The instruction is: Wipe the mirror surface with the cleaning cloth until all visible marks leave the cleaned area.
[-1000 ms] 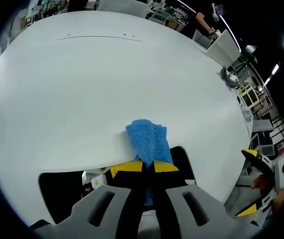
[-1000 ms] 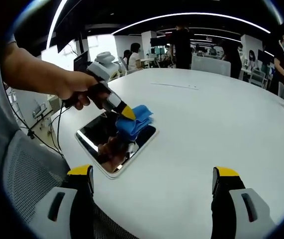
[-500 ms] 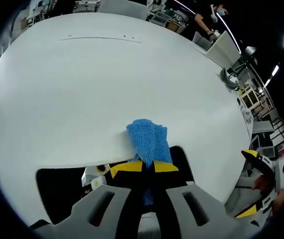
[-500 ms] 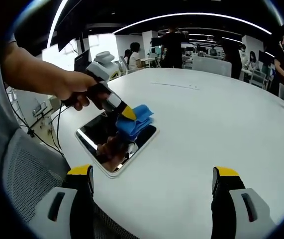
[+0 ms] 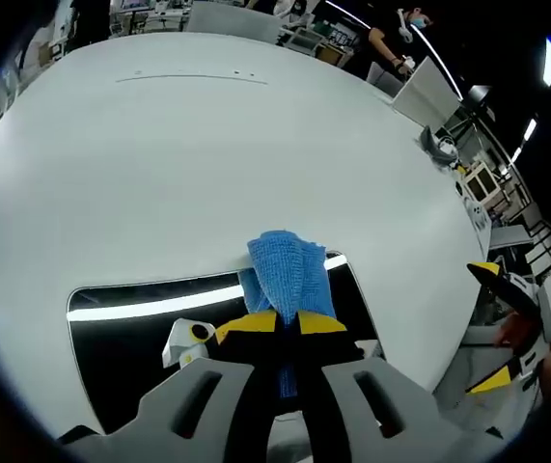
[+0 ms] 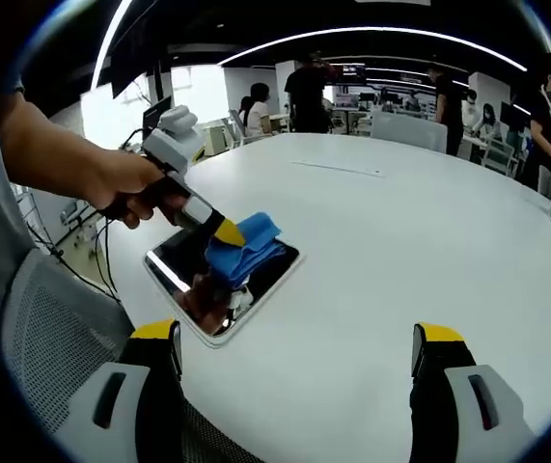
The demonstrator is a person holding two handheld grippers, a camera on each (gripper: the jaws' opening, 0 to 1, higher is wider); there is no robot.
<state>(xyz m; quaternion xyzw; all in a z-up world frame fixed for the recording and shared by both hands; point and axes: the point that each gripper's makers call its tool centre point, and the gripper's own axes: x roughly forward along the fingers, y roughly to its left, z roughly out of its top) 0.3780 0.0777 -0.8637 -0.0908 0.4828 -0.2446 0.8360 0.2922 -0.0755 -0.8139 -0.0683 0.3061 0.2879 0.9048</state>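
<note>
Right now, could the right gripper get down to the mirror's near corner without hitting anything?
Probably yes. The right gripper hangs open over bare table, while the left gripper and cloth sit farther along the mirror.

white round table (image 6: 429, 241) | ceiling light strips (image 6: 371, 29) | open office

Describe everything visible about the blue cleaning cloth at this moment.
The blue cleaning cloth is a knobbly, microfibre-looking fabric, folded into a thick wad. The left gripper is shut on its near end, with the free end bulging past the yellow jaw tips. It rests on the mirror, near the far edge, on the white table.
</note>
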